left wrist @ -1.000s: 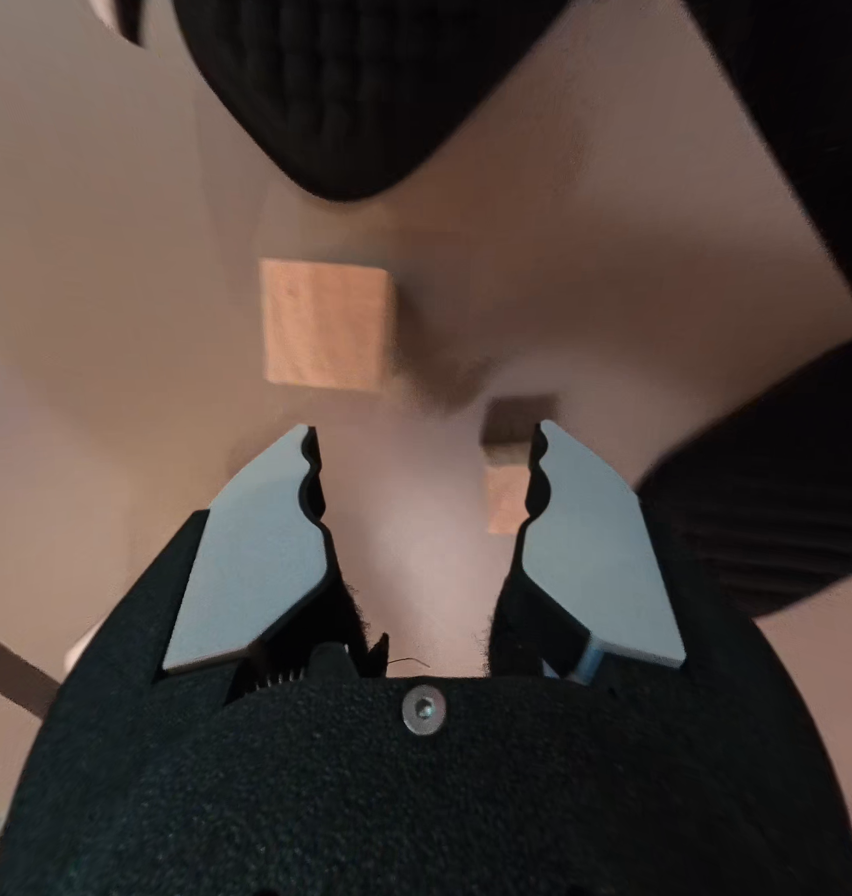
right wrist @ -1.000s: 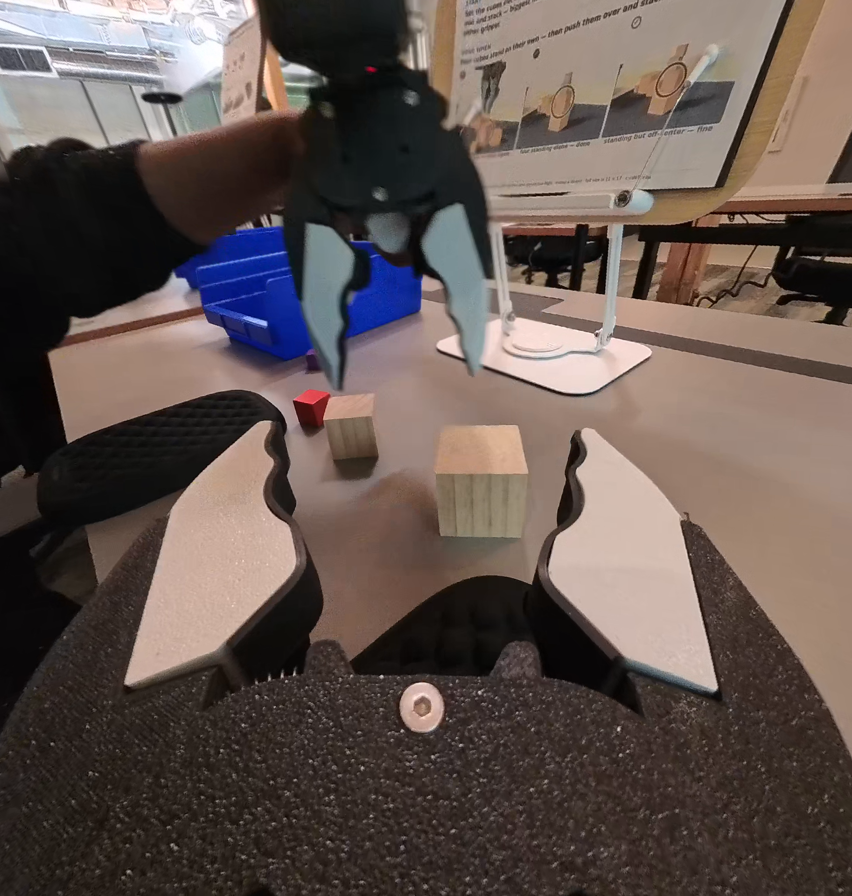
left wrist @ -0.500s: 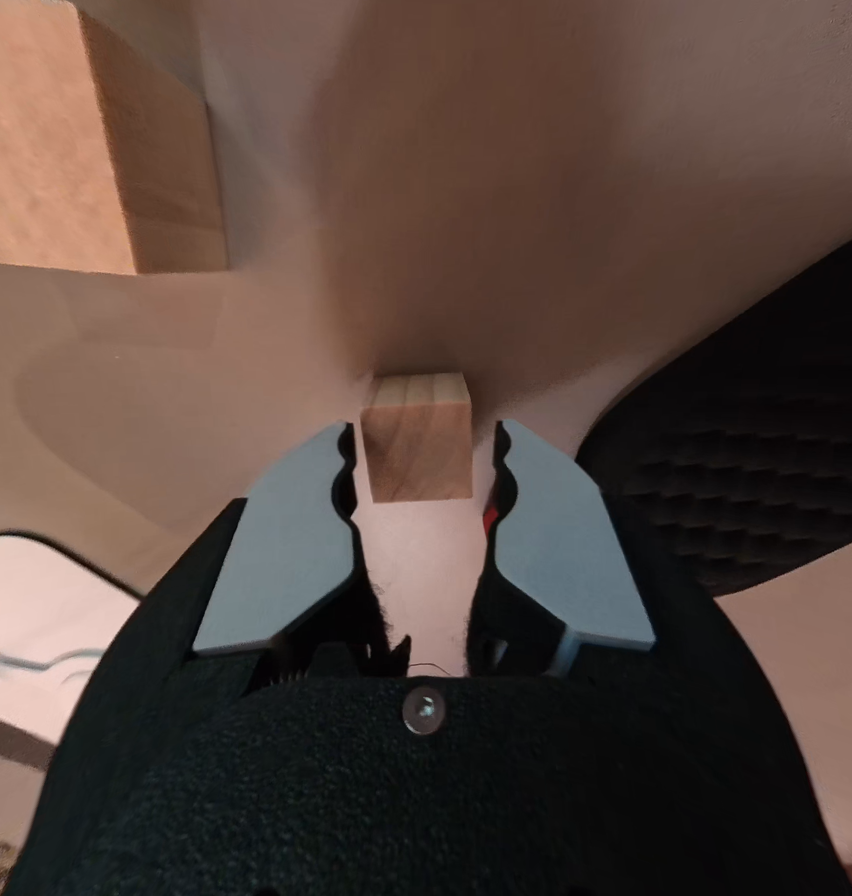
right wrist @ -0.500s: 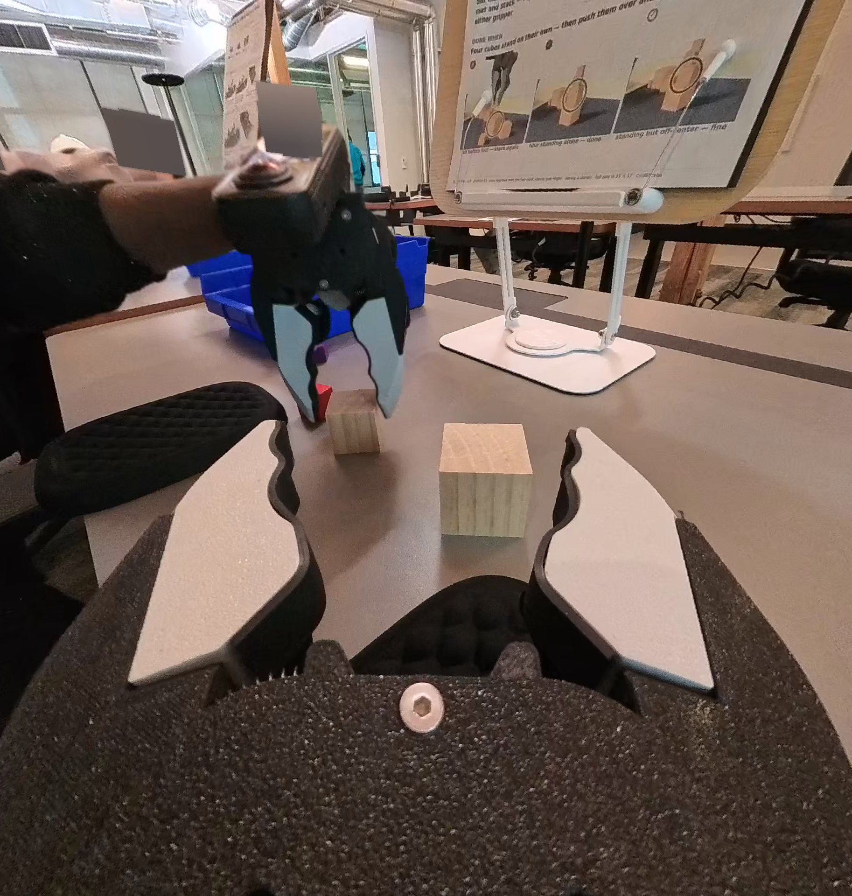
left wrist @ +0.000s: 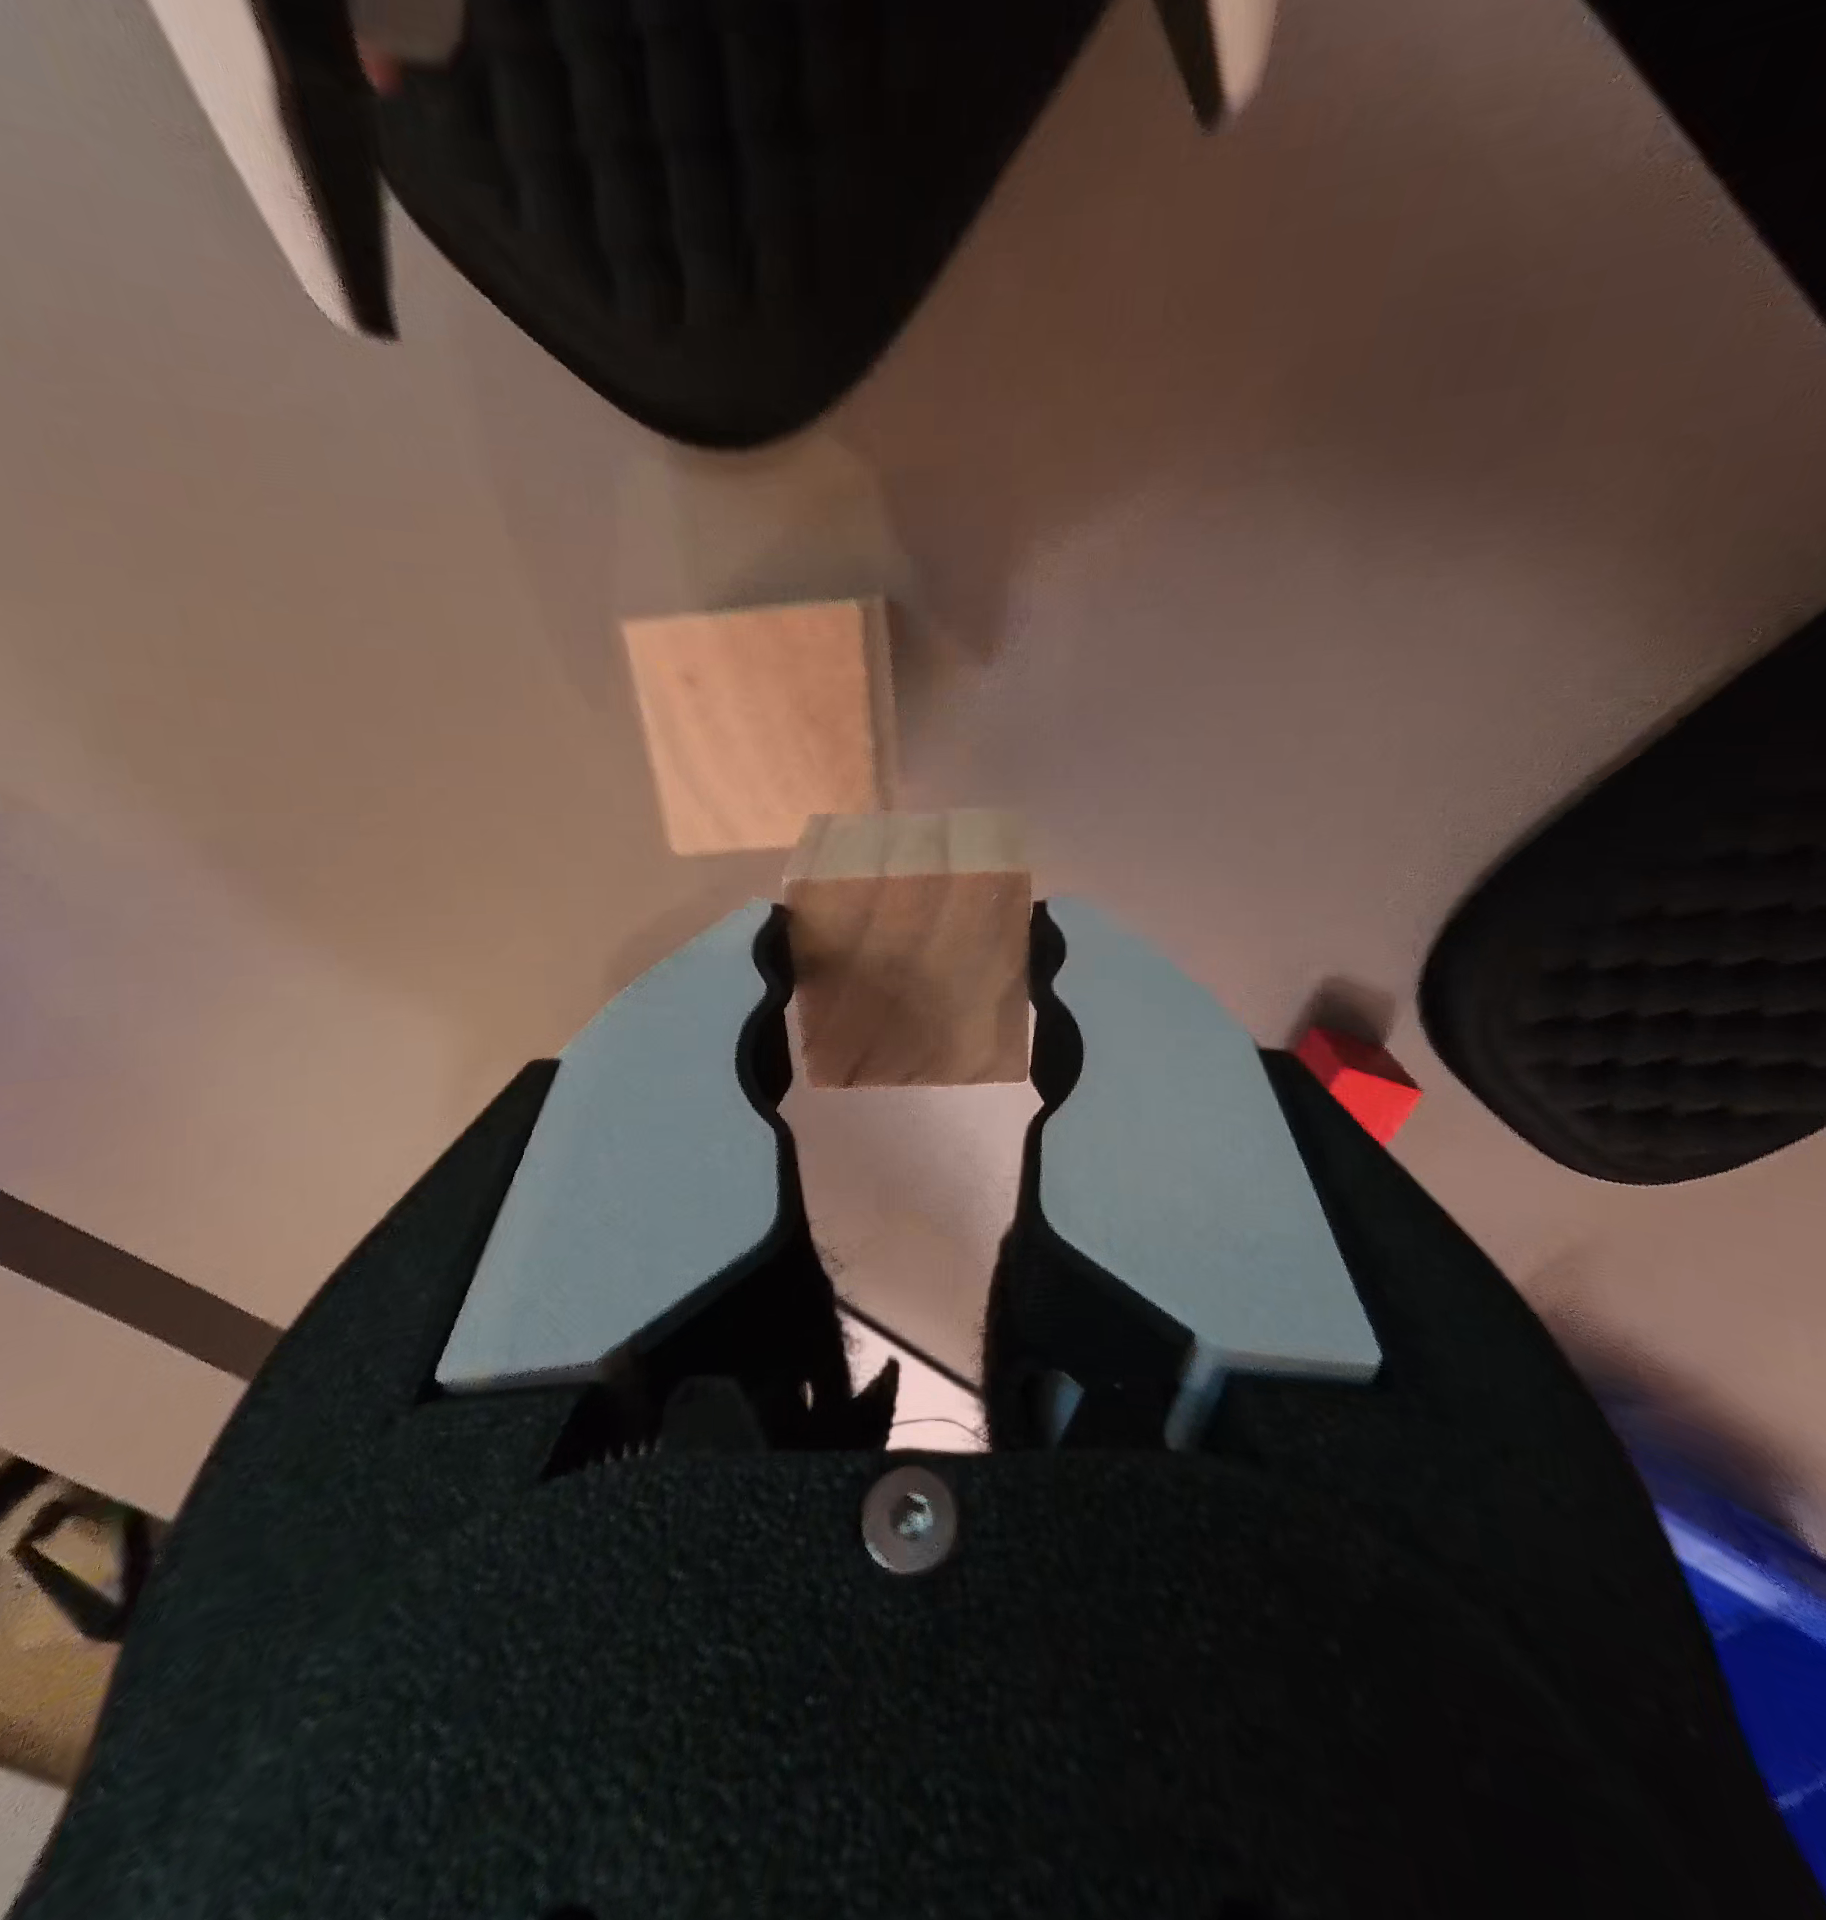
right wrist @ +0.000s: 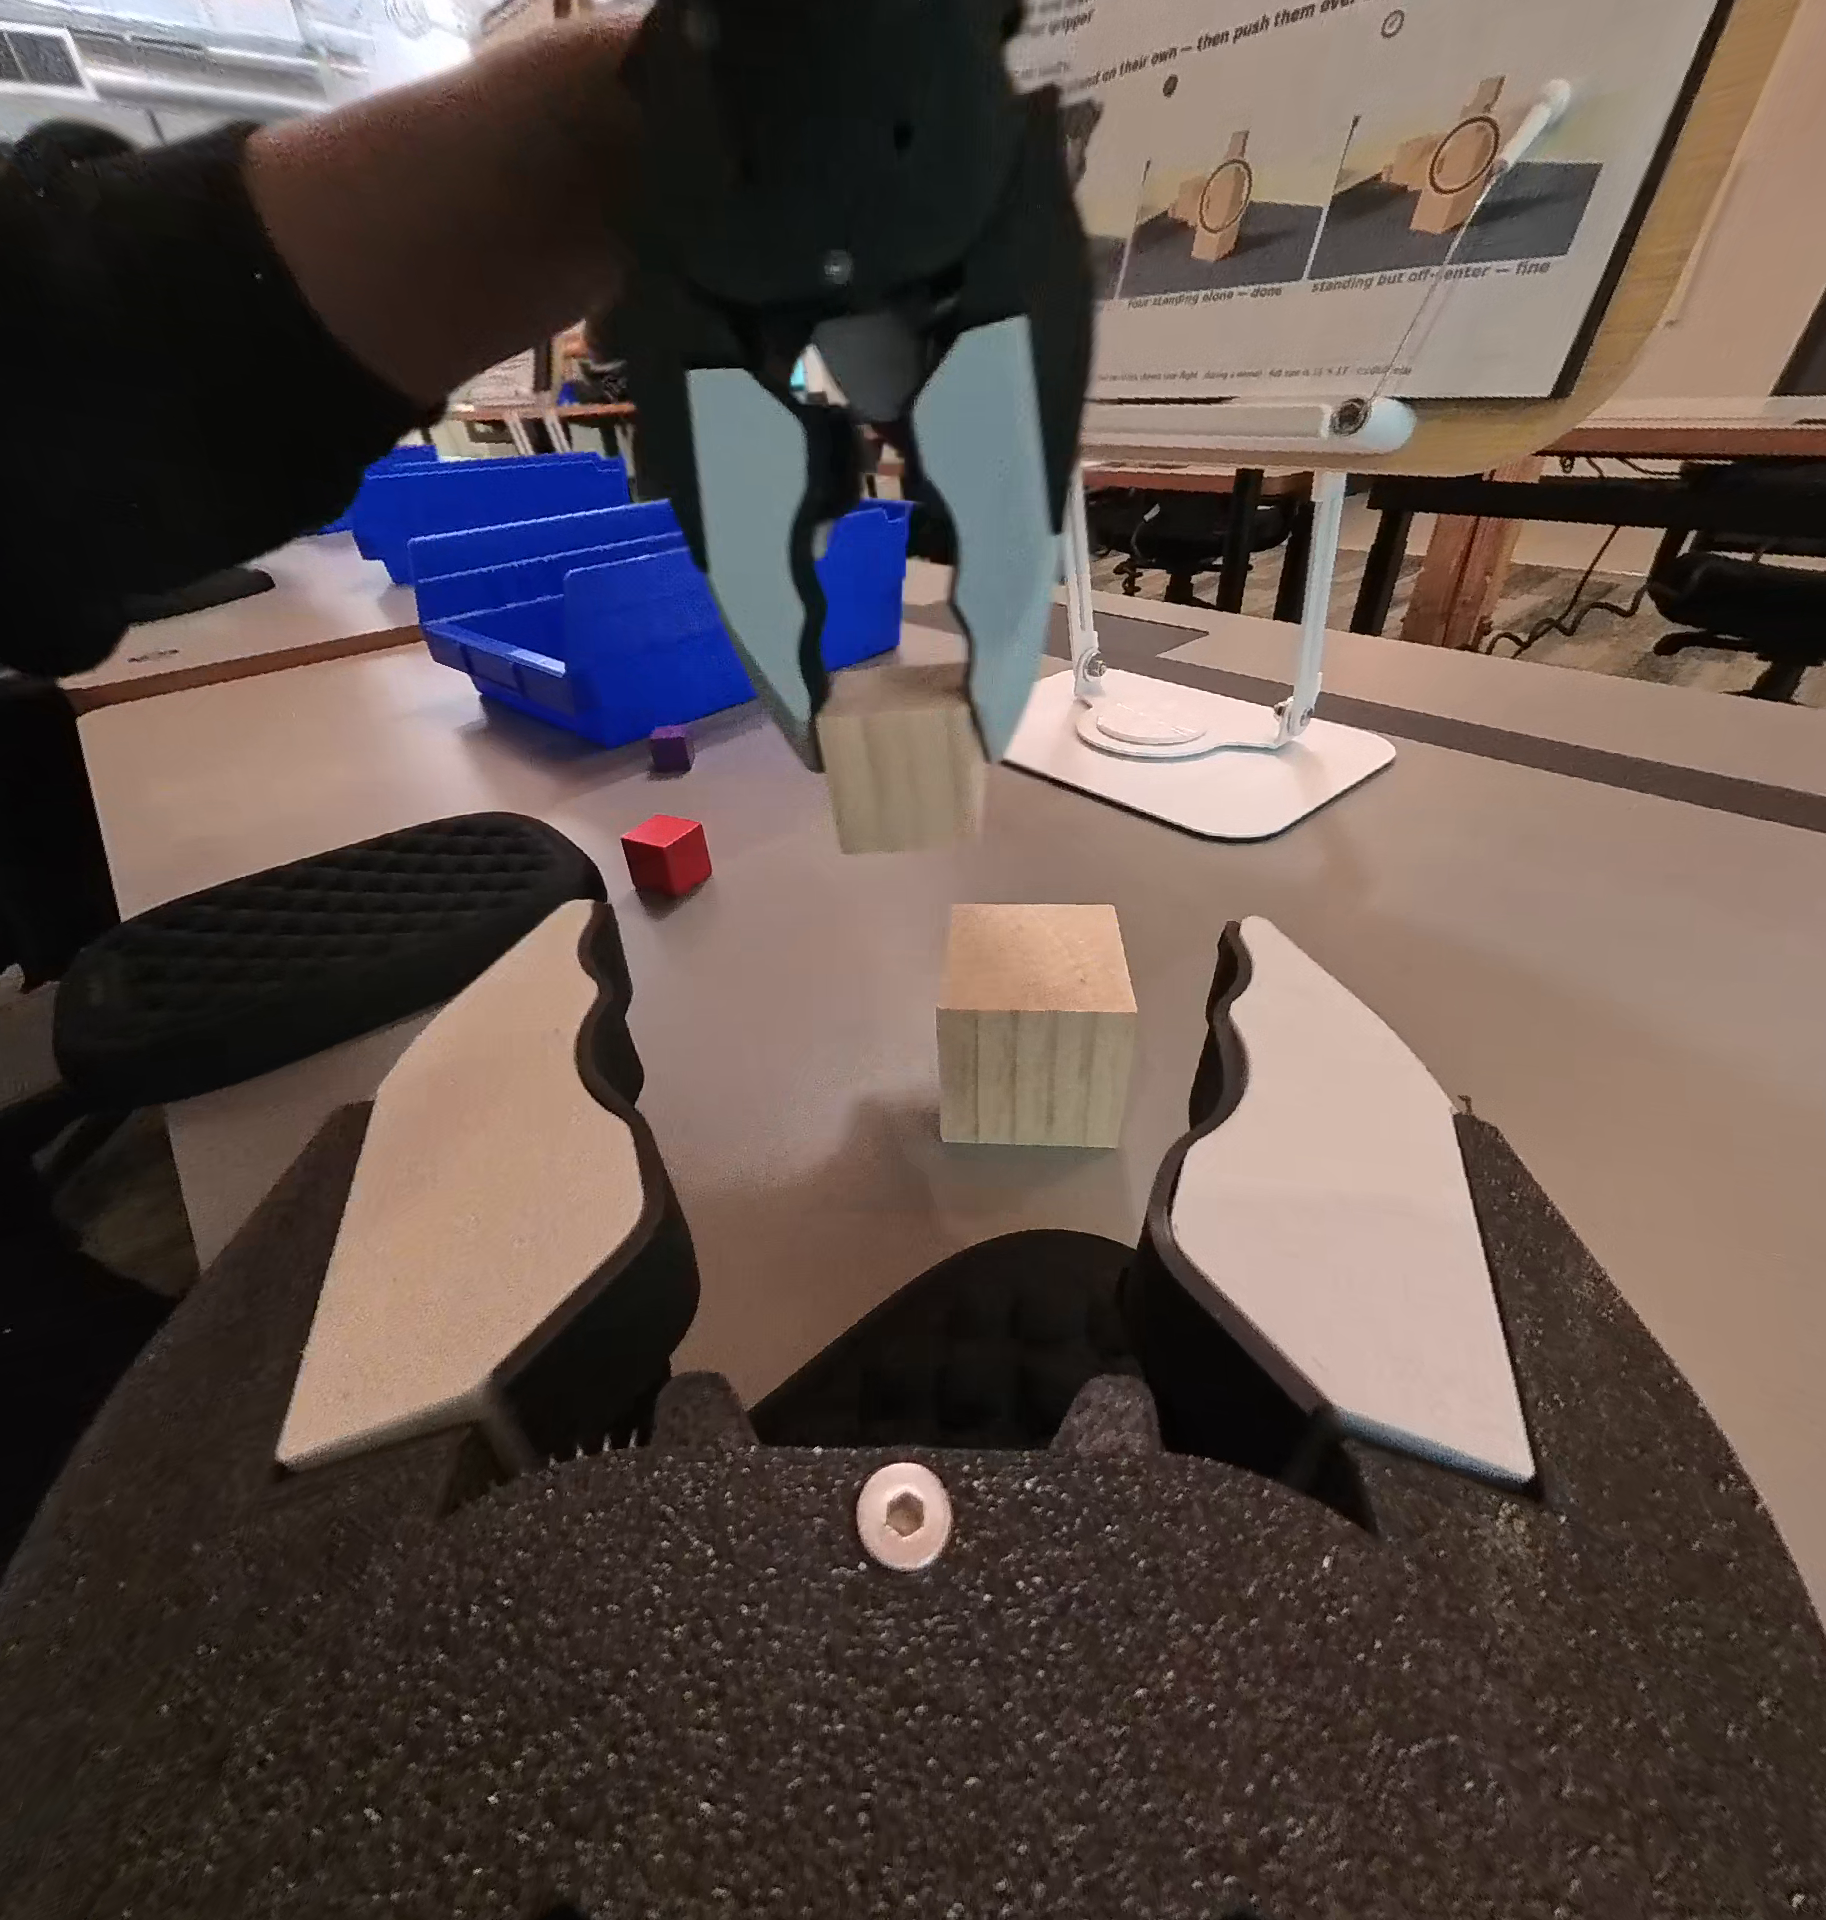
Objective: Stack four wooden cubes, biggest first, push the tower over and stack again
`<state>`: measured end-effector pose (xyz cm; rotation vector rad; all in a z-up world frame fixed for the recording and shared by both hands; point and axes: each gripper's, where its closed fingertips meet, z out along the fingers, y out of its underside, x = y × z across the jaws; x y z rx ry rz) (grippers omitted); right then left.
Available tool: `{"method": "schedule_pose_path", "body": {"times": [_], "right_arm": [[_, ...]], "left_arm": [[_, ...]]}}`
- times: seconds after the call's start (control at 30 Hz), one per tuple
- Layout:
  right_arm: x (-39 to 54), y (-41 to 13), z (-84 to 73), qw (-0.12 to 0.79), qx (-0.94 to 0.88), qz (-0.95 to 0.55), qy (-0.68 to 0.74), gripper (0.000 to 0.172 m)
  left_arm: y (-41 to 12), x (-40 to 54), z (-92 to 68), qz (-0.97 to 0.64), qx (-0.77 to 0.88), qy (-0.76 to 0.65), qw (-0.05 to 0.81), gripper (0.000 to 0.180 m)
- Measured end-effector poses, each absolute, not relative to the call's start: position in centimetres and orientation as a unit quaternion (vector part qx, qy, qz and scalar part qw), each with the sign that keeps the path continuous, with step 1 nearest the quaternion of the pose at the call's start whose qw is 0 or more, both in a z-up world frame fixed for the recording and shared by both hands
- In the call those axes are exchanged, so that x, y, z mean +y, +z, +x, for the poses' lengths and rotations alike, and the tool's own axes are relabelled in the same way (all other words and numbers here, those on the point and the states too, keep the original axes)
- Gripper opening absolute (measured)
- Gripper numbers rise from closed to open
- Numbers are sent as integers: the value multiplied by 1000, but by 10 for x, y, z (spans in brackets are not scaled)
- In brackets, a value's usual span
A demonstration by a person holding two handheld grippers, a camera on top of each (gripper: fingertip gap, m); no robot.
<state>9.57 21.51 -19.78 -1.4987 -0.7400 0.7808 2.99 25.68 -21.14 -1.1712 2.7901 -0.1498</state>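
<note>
My left gripper (left wrist: pixel 909 977) is shut on a small wooden cube (left wrist: pixel 909 987), both pads pressed on its sides. In the right wrist view the left gripper (right wrist: pixel 893 707) holds this cube (right wrist: pixel 904 774) in the air above the table. A larger wooden cube (right wrist: pixel 1034 1023) stands on the grey table (right wrist: pixel 1408 987) below and nearer; it also shows in the left wrist view (left wrist: pixel 758 722). My right gripper (right wrist: pixel 919 1029) is open wide just before the larger cube, which sits toward its right finger (right wrist: pixel 1304 1091), untouched.
A red cube (right wrist: pixel 665 852) and a small purple cube (right wrist: pixel 670 748) lie on the table left of the held cube. Blue bins (right wrist: pixel 597 603) stand behind them. A white stand (right wrist: pixel 1200 738) with a picture board is at back right. A black padded rest (right wrist: pixel 306 945) is at left.
My left gripper came down over the small wooden cube, closed its pads on it and lifted it off the table toward the larger cube. My right gripper stayed open and nearly still.
</note>
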Motion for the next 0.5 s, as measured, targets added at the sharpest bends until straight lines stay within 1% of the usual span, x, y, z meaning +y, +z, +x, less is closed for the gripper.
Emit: {"method": "schedule_pose_path", "body": {"times": [0.17,0.5], "right_arm": [[212,-199,93,607,-336,-644,321,104],[210,-199,90,613,-348,-638,310,103]], "left_arm": [[-216,262,63,-357,932,-47,45,43],[-230,262,73,-364,930,-55,12,44]]}}
